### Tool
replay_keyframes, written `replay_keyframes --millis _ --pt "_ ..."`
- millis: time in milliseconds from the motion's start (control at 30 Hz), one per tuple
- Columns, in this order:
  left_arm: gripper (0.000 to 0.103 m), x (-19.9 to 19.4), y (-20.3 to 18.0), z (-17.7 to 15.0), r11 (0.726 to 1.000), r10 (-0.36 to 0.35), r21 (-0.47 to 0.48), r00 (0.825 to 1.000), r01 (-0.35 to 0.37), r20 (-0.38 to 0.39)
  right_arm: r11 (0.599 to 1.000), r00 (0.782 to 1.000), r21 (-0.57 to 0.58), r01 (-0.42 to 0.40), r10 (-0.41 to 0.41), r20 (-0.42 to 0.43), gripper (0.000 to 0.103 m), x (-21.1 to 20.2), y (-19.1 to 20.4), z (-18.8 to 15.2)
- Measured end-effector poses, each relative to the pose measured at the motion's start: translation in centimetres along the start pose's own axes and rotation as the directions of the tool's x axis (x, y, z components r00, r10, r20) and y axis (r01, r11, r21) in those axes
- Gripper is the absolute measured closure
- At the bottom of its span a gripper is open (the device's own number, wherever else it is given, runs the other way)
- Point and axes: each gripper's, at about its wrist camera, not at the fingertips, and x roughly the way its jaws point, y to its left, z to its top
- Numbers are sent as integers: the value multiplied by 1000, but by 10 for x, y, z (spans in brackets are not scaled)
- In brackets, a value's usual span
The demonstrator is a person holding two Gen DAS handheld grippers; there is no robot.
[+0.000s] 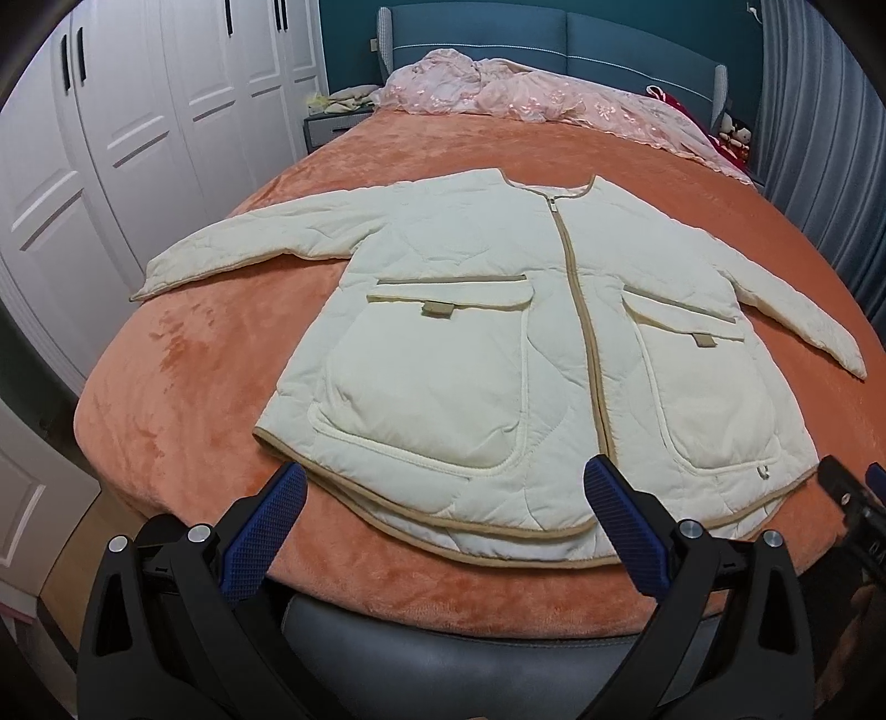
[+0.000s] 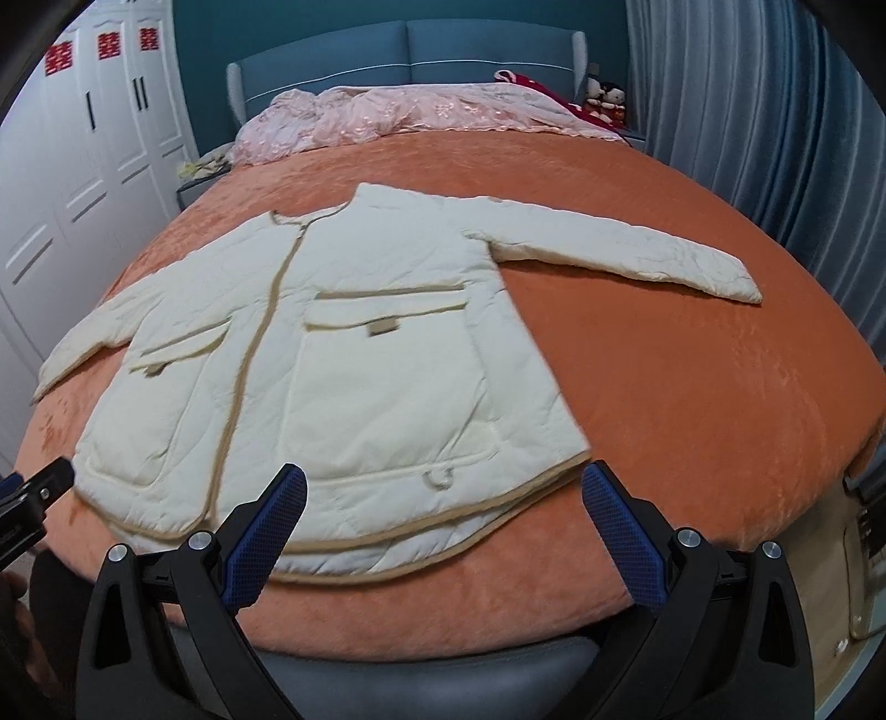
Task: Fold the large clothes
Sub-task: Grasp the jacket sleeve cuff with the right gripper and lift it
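Observation:
A cream quilted jacket (image 1: 470, 343) with tan trim, zipped shut, lies flat and face up on the orange bedspread (image 1: 183, 399), both sleeves spread out to the sides. It also shows in the right wrist view (image 2: 354, 376). My left gripper (image 1: 446, 487) is open and empty, hovering just above the jacket's hem near its left half. My right gripper (image 2: 443, 487) is open and empty, above the hem near the jacket's right corner. Each gripper shows at the edge of the other's view: the right one (image 1: 853, 498) and the left one (image 2: 33, 493).
A crumpled pink quilt (image 1: 531, 94) lies at the head of the bed against a blue headboard (image 1: 554, 33). White wardrobes (image 1: 111, 138) stand to the left, grey curtains (image 2: 747, 111) to the right. Plush toys (image 2: 606, 99) sit by the headboard. The bed's grey footboard (image 1: 470, 664) is below the grippers.

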Motion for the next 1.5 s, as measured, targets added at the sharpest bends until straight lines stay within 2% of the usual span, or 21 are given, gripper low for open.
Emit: replay_keyframes --millis 200,367,500,667,833,933,967,1033,1067,1100,1133,1233,1300,1367,1433,1500 --pt "5 32 2 29 999 35 -36 999 -35 -16 987 998 151 56 -59 17 5 54 -85 62" --pt "5 62 -2 46 998 47 -33 998 -49 -44 947 996 312 78 -90 25 5 107 -167 103" --pt "5 87 -3 54 996 73 -42 994 -76 -82 878 992 468 101 -124 20 5 148 -232 121" --pt "5 114 -4 58 991 120 -40 986 -126 -115 765 980 622 167 -199 -18 5 188 -298 131" --pt "5 133 -1 60 987 144 -54 980 -152 -137 687 970 700 198 -240 -39 5 218 -332 139" --pt "5 142 0 61 985 154 -52 978 -163 -141 666 967 717 206 -249 -46 16 235 -338 151" --pt "5 144 0 61 985 156 -49 977 -165 -142 672 967 711 207 -250 -46 24 240 -337 157" --pt "5 147 2 60 984 163 -44 976 -171 -143 687 968 694 215 -245 -57 53 249 -330 171" --pt "5 148 4 60 984 165 -44 976 -173 -140 696 963 680 231 -263 -57 62 251 -324 181" --pt "5 149 5 60 983 169 -43 976 -177 -139 713 963 664 226 -268 -40 80 250 -315 192" --pt "5 149 7 60 983 173 -45 975 -181 -138 736 966 646 204 -259 -11 88 245 -305 201" --pt "5 149 15 62 980 178 -60 974 -187 -137 836 971 538 112 -206 118 91 227 -251 242" --pt "5 149 21 62 979 179 -76 975 -190 -135 906 971 422 16 -115 210 91 211 -199 269" --pt "5 148 27 63 977 181 -91 975 -194 -132 955 961 285 -87 5 275 91 195 -137 289" --pt "5 148 33 63 975 180 -109 975 -195 -130 973 943 143 -183 133 305 91 182 -72 301" --pt "5 146 39 64 973 176 -130 976 -193 -128 958 918 15 -286 269 291 91 175 -5 302"
